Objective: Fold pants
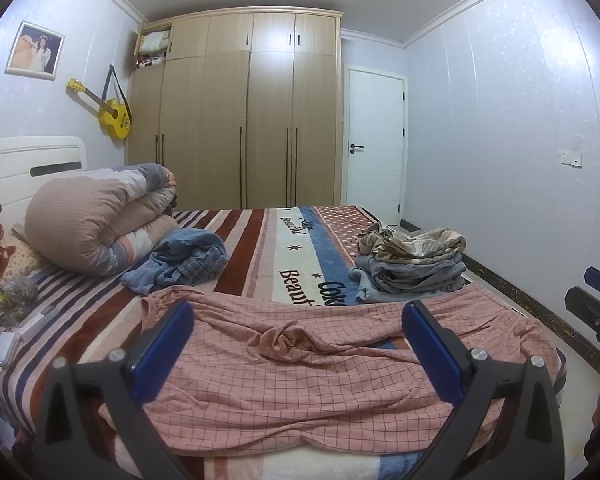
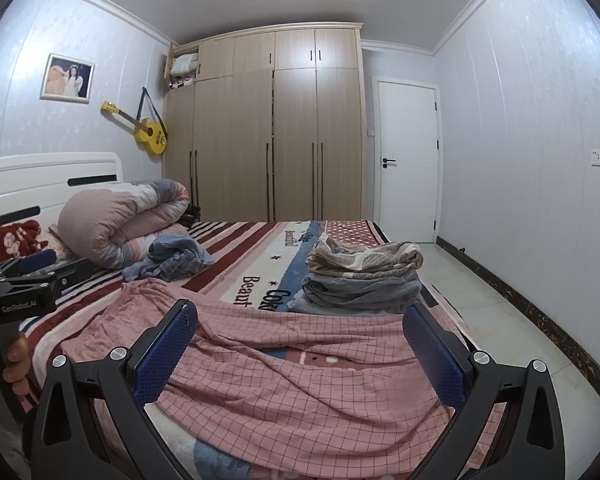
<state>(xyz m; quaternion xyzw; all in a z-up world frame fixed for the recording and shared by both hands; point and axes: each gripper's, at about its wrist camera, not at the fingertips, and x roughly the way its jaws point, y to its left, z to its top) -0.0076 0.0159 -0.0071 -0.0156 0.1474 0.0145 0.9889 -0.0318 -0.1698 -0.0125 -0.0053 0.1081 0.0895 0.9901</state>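
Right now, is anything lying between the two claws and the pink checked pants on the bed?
Nothing visible: the pink checked pants lie spread directly below the open left claw and open right claw.

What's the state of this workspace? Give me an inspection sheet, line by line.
Surface: bed under a striped blanket.
Job's things: pink checked pants spread rumpled at the near edge, unfolded.
Clutter: rolled quilt, blue garment heap, folded stack, white charger.
Grippers: left tool and right tool open, over the pants, holding nothing.
Cables: nothing seen.
Surroundings: wardrobe, white door, yellow guitar.
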